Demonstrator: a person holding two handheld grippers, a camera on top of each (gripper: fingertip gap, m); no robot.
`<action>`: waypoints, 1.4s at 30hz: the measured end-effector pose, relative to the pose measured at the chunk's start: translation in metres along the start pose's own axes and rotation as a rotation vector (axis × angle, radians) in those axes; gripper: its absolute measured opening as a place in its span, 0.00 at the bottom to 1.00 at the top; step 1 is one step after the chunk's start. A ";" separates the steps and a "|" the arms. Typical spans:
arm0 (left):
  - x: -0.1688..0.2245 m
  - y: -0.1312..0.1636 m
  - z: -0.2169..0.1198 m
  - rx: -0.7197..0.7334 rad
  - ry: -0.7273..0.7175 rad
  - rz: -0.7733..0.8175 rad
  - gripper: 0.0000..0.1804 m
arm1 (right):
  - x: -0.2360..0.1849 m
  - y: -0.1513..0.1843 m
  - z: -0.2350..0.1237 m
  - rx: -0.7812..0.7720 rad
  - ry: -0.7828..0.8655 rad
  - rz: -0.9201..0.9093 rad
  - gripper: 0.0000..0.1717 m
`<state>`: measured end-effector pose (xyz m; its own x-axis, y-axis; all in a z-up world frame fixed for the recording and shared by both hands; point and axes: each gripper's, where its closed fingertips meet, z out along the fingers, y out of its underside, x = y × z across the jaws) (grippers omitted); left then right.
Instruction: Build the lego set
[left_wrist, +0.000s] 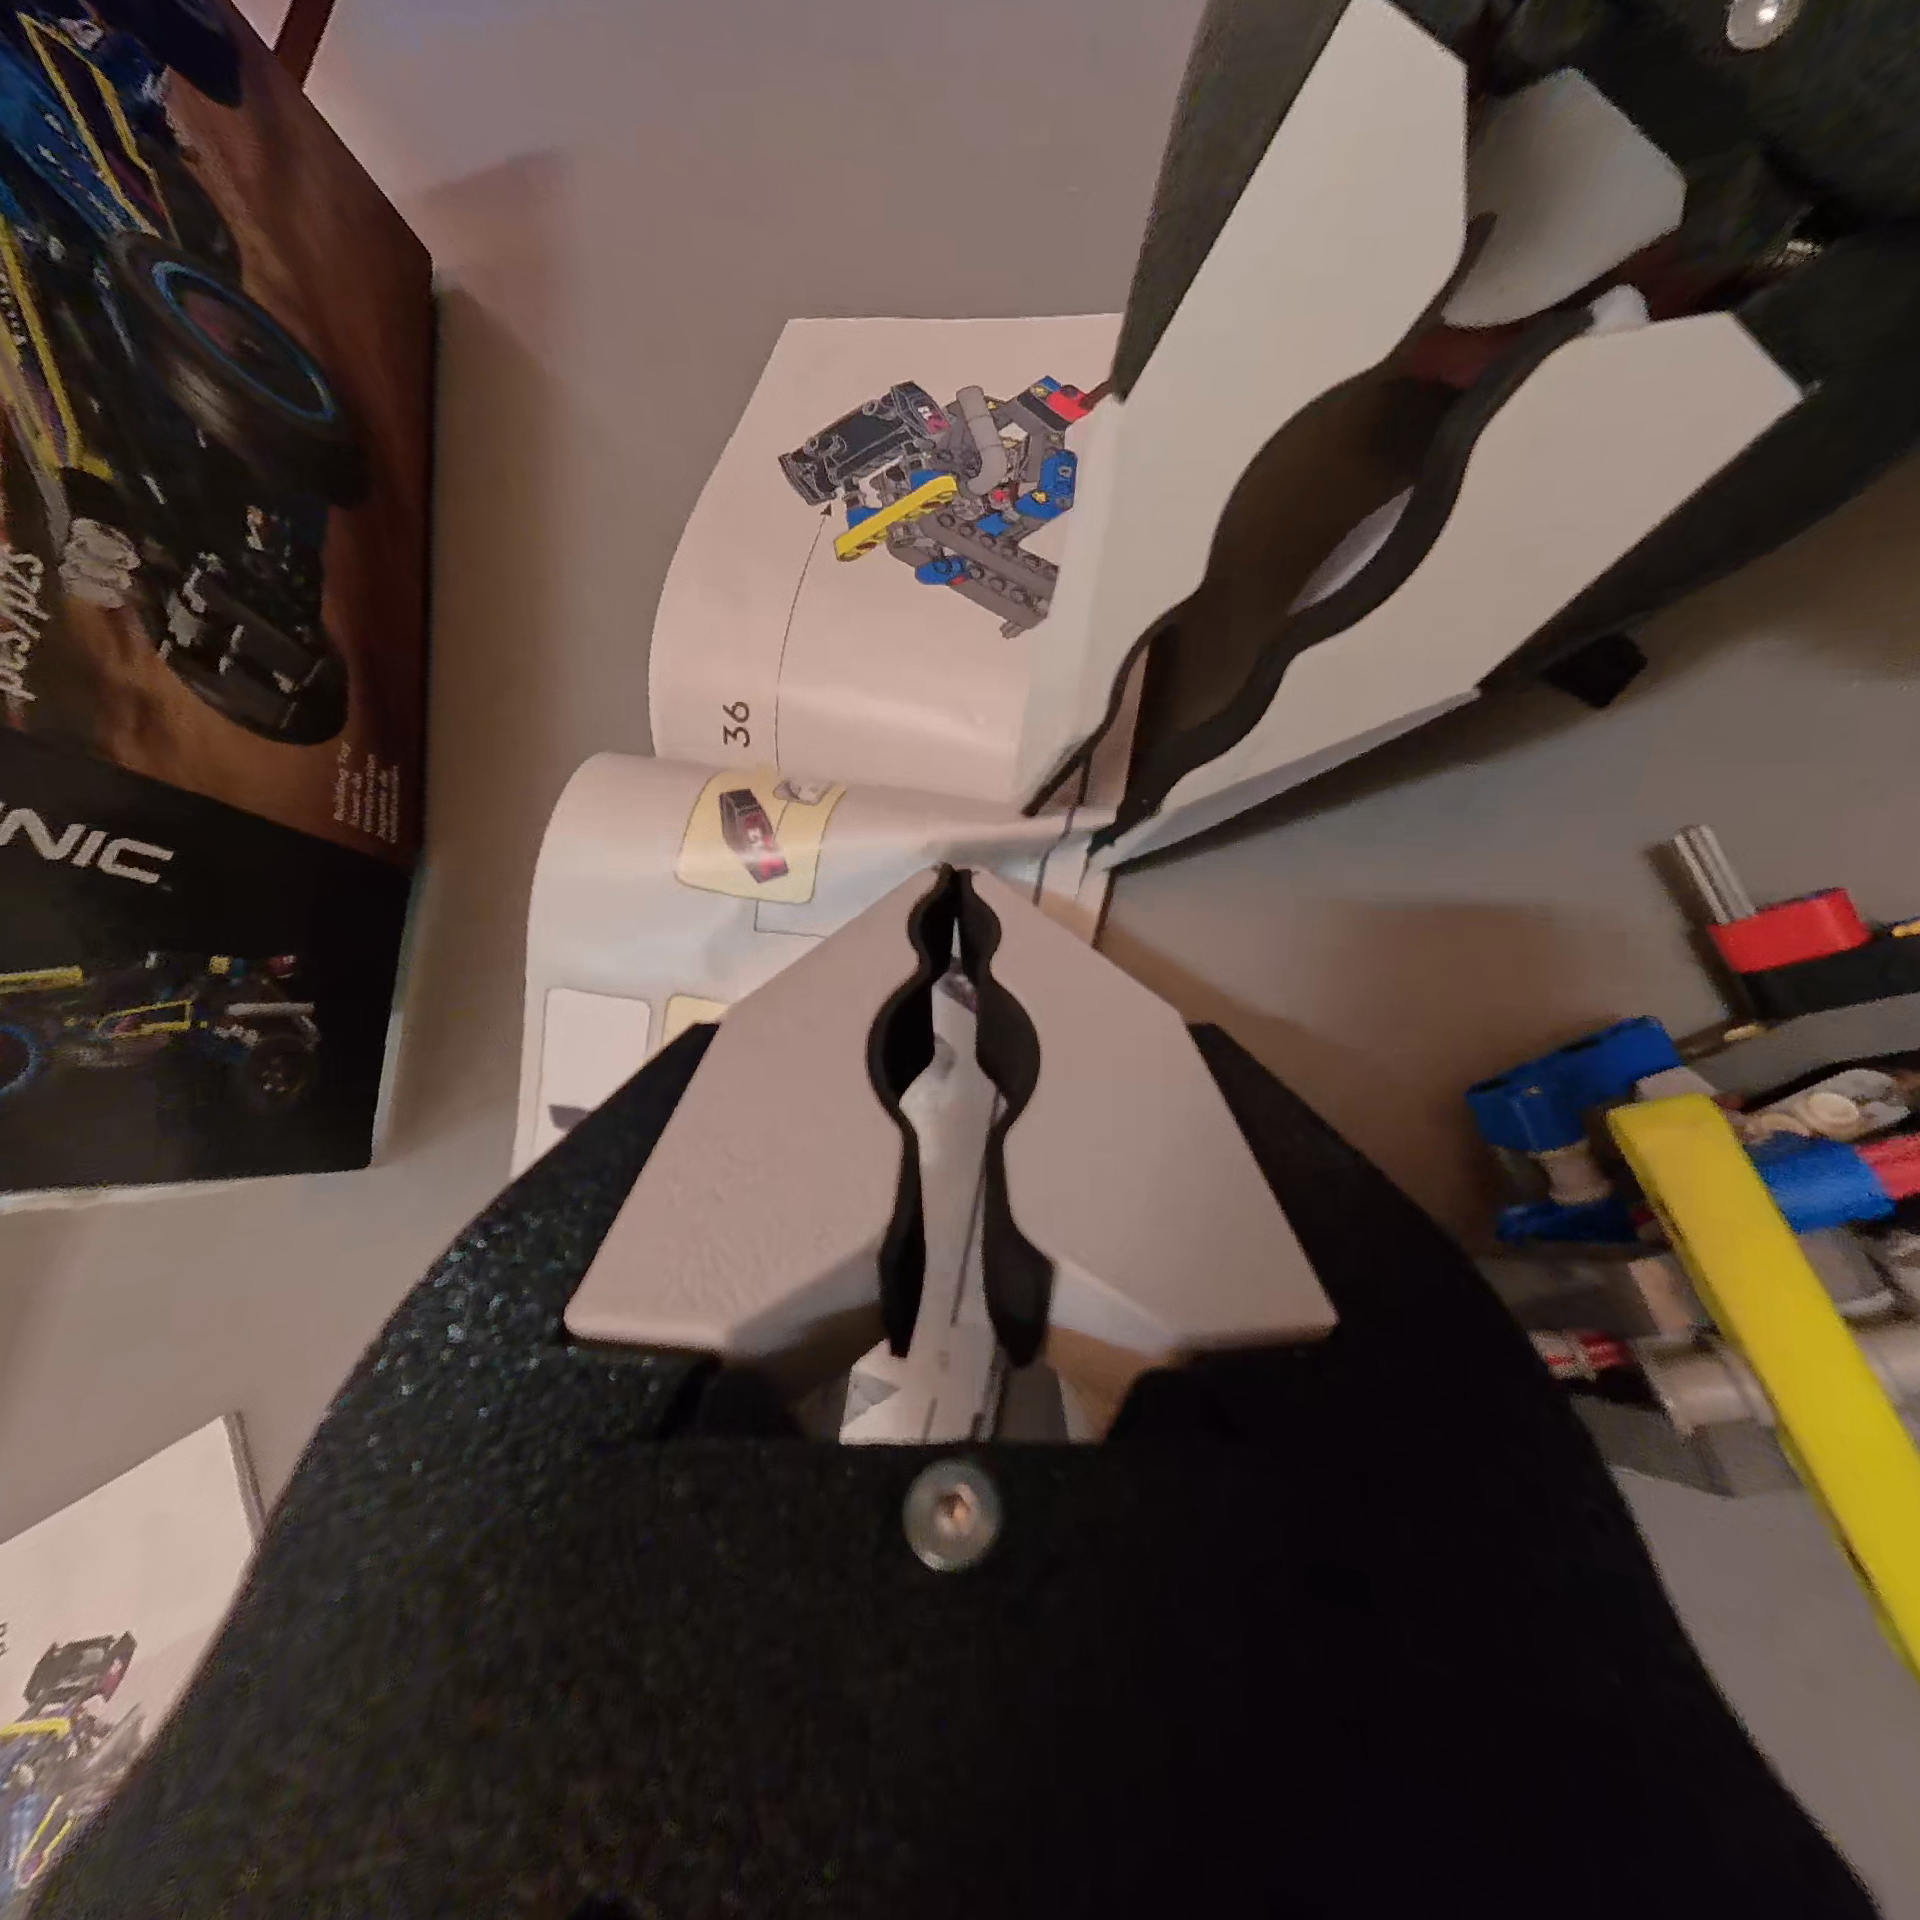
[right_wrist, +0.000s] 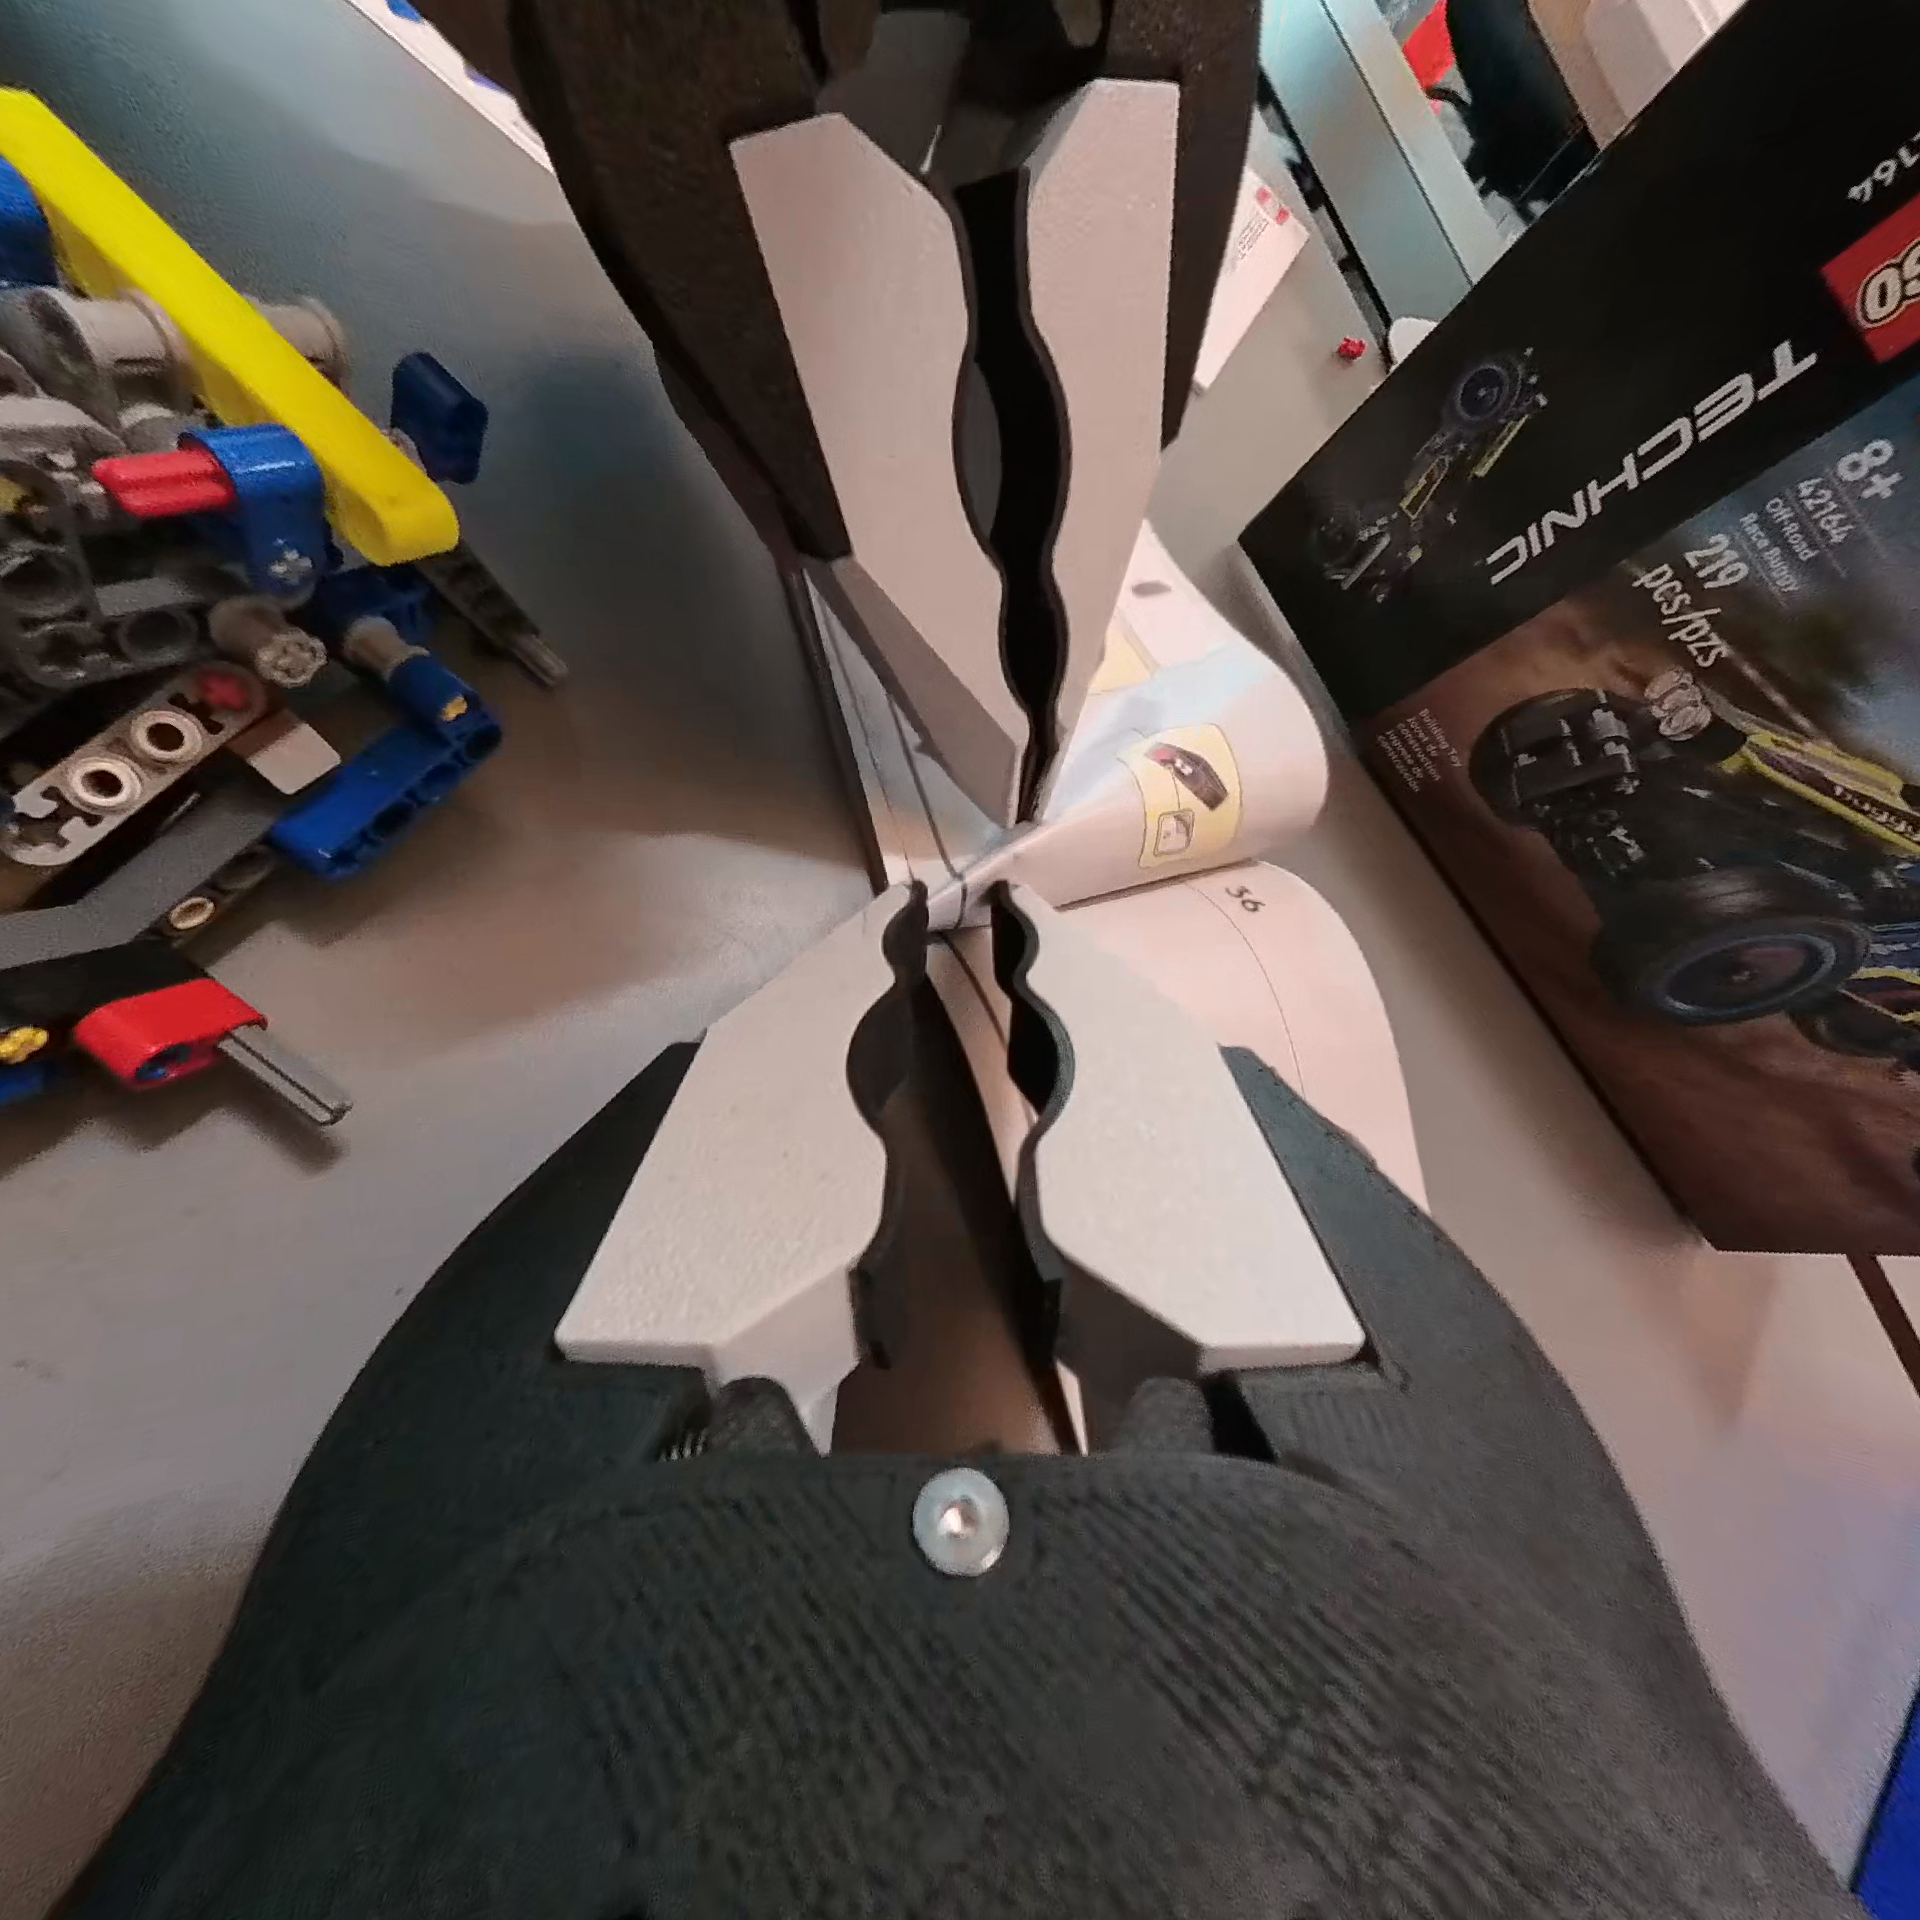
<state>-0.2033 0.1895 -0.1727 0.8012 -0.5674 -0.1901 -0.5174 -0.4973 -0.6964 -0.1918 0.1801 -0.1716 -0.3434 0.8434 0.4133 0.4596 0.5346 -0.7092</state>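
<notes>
Two grippers meet tip to tip over an open instruction booklet (right_wrist: 1226, 790) lying on the pale surface (right_wrist: 623, 831). The left gripper (left_wrist: 948, 883) has its fingers closed on a lifted page; the right gripper (right_wrist: 956, 896) stands slightly parted around that page's edge, and contact is unclear. Printed writing marks the booklet and the toy box (right_wrist: 1662, 727). Only the right wrist view shows the brick model (right_wrist: 208, 520) whole.
</notes>
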 end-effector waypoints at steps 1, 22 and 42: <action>-0.001 0.000 -0.001 0.002 -0.006 0.004 0.00 | 0.001 0.001 -0.001 -0.001 0.000 0.006 0.05; 0.016 0.037 -0.032 -0.220 0.025 0.202 0.14 | 0.012 0.007 -0.004 0.005 -0.012 0.206 0.00; -0.025 -0.010 -0.058 0.028 -0.226 0.205 0.00 | 0.004 0.007 -0.004 0.003 -0.071 0.200 0.05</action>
<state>-0.2357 0.1705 -0.1207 0.7290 -0.4921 -0.4759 -0.6694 -0.3670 -0.6459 -0.1868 0.1877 -0.1726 -0.3029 0.9266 0.2229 0.5218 0.3570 -0.7748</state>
